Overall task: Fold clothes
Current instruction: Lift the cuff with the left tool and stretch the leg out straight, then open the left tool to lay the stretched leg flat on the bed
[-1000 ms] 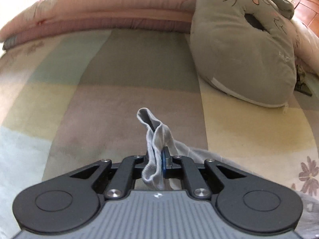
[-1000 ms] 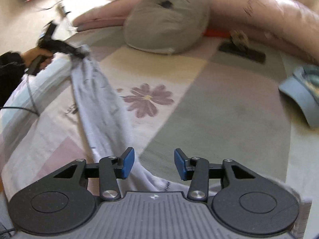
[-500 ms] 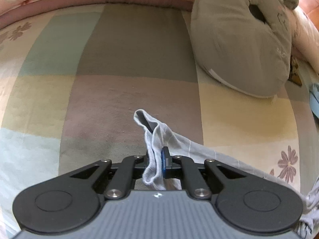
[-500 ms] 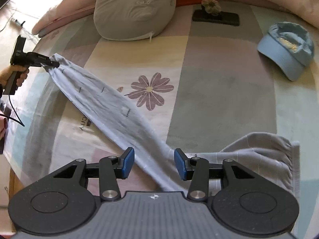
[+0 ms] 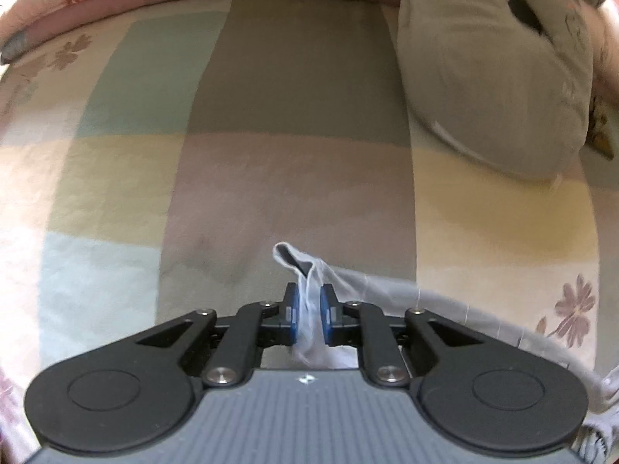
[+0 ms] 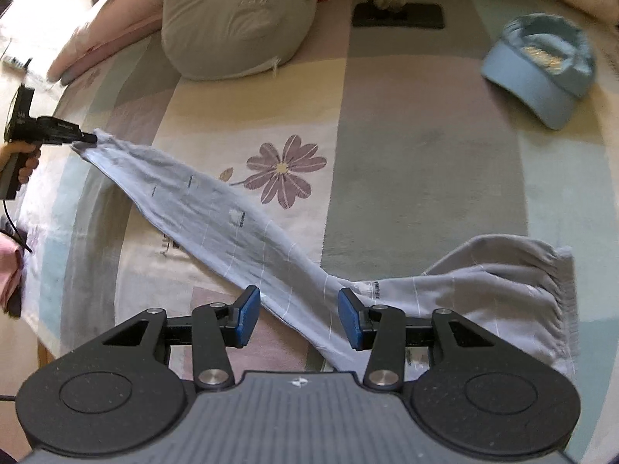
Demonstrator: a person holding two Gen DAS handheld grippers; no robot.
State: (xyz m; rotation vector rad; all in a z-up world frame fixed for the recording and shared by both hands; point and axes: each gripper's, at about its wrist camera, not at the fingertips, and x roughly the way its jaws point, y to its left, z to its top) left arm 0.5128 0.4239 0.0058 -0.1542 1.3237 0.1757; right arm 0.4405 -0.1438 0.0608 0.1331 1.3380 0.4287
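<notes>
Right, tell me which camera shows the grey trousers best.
The right wrist view: the grey trousers lie stretched across the bedspread, from the cuff at the left gripper to the gathered waistband. The left wrist view shows only that cuff bunched between its opening jaws and a strip trailing off to the right.

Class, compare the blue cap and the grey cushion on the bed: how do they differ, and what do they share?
The cap is light blue; the cushion is grey. The cap is much smaller than the bulky cushion. The cap lies toward the right of the right wrist view, the cushion toward the upper left. Both rest on the patchwork bedspread, clear of the trousers.
</notes>
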